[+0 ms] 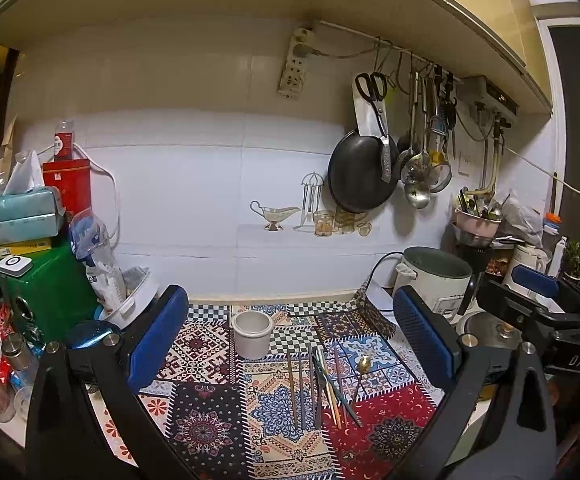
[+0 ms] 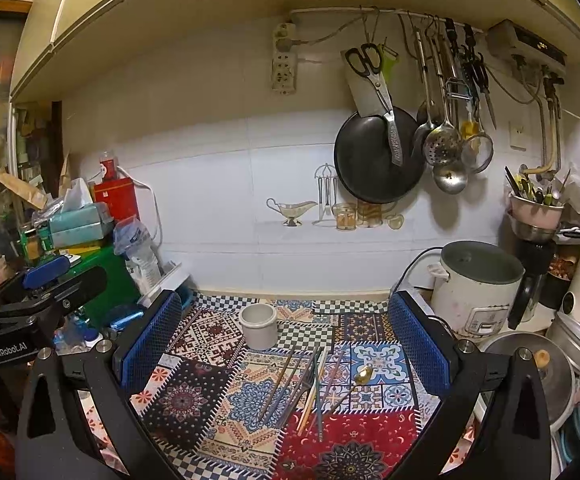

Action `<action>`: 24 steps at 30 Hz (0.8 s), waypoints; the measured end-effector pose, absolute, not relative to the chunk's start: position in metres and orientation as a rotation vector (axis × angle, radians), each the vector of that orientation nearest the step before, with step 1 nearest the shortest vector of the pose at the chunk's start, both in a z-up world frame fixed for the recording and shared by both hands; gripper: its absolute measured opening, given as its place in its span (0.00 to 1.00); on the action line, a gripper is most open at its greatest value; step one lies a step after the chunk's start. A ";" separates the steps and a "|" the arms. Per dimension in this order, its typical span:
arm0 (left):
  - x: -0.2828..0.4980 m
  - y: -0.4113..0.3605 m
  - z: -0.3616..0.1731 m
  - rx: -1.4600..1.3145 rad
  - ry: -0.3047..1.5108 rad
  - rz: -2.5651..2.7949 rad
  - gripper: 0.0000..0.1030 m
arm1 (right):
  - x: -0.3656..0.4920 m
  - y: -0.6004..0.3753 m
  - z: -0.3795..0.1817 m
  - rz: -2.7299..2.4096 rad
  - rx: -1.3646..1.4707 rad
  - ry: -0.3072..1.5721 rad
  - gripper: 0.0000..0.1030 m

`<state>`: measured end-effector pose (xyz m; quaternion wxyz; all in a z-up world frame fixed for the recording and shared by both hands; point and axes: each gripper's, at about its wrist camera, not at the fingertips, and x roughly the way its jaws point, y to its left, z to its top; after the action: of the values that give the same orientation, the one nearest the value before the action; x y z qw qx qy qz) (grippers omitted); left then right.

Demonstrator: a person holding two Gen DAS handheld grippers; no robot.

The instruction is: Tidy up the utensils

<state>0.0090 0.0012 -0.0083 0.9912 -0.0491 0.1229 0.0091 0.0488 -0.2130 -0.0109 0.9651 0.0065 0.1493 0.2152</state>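
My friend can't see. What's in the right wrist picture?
An open right gripper hovers over loose chopsticks, a fork and a gold spoon on a patterned cloth. A white cup stands behind them; pans hang on the wall.

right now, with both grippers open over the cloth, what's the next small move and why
Probably lower the right hand-held gripper onto the loose pile of chopsticks and close on one. Both grippers are open and empty, the left hand-held gripper included. The utensils lie scattered on the patterned cloth, and the white cup behind them stands upright and looks empty.
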 end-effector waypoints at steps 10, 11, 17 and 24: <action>0.009 0.002 -0.006 -0.102 0.244 0.024 1.00 | 0.050 -0.210 -0.010 0.442 0.013 0.302 1.00; 0.009 0.002 -0.005 -0.103 0.243 0.026 1.00 | 0.049 -0.210 -0.010 0.442 0.013 0.301 1.00; 0.009 0.003 -0.005 -0.104 0.242 0.027 1.00 | 0.049 -0.208 -0.010 0.447 0.010 0.300 1.00; 0.010 0.005 -0.005 -0.106 0.239 0.025 1.00 | 0.049 -0.206 -0.009 0.446 0.010 0.299 1.00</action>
<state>0.0103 0.0048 -0.0047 0.9914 -0.0528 0.1190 0.0127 0.0492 -0.2063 -0.0094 0.9642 0.0050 0.1475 0.2204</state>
